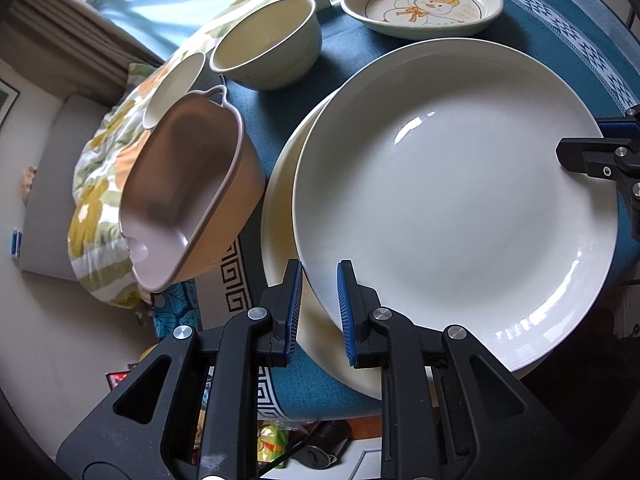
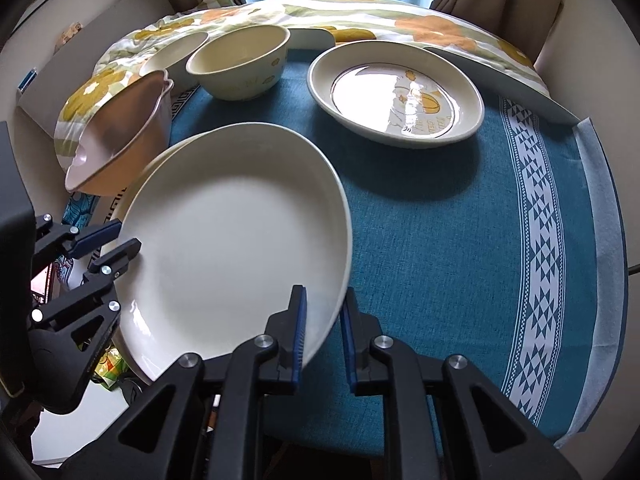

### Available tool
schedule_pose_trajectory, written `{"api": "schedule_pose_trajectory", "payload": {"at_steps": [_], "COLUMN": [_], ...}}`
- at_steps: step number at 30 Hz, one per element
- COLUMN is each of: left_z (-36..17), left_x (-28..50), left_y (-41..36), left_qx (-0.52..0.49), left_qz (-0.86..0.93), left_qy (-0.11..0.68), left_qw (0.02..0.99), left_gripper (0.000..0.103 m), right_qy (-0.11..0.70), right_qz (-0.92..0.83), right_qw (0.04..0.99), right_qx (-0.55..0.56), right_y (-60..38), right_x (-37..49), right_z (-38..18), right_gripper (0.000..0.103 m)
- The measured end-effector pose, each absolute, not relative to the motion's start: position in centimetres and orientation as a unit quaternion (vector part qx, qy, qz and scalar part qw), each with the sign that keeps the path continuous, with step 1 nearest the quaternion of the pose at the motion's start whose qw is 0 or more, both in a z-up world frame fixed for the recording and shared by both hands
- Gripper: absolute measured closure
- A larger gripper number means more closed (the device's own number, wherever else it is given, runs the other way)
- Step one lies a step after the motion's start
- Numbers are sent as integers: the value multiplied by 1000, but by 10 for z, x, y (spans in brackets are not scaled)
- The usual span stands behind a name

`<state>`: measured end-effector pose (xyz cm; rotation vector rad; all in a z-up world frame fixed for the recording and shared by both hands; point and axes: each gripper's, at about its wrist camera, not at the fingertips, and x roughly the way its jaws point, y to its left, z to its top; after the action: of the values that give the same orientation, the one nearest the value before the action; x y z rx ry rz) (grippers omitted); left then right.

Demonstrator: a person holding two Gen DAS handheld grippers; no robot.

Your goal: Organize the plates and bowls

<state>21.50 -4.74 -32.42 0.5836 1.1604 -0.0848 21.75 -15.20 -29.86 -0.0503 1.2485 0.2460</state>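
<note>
A large white plate (image 1: 452, 200) (image 2: 232, 232) lies over a second cream plate (image 1: 280, 208) (image 2: 160, 156) on the teal tablecloth (image 2: 440, 220). My left gripper (image 1: 318, 312) is shut on the white plate's near-left rim, one blue pad on each side. It also shows in the right wrist view as the left gripper (image 2: 110, 244) on the plate's left edge. My right gripper (image 2: 323, 332) is shut on the opposite rim, and shows in the left wrist view as the right gripper (image 1: 576, 156).
A pink-brown handled dish (image 1: 188, 184) (image 2: 120, 132) sits tilted just left of the plates. Behind it are a cream bowl (image 1: 268, 48) (image 2: 240, 64) and a smaller bowl (image 1: 176, 84) (image 2: 172, 56). A duck-print plate (image 1: 424, 0) (image 2: 396, 92) stands at the back right. A floral quilt (image 2: 360, 16) borders the table.
</note>
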Motion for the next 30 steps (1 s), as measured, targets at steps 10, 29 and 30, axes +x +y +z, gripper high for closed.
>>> {"api": "schedule_pose_trajectory", "payload": {"at_steps": [10,29,30], "left_z": [-326,-304,-293], "left_x": [209,213,215], "left_y": [-50,-39,-38], "left_qx": [292,283,270], "left_qz": [-30,-8,-9], "left_qy": [534,526,521], "left_qw": [793,802,809], "left_gripper": [87,87,87], "right_qy": [578,566,560], "right_qz": [104,100,100], "right_qw": [807,818,822], "right_qx": [-58,-32,-25], "right_y": [-143,-151,-154], "right_x": [216,218,219], "right_z": [-298,-284,-277], "right_gripper": [88,88,88]}}
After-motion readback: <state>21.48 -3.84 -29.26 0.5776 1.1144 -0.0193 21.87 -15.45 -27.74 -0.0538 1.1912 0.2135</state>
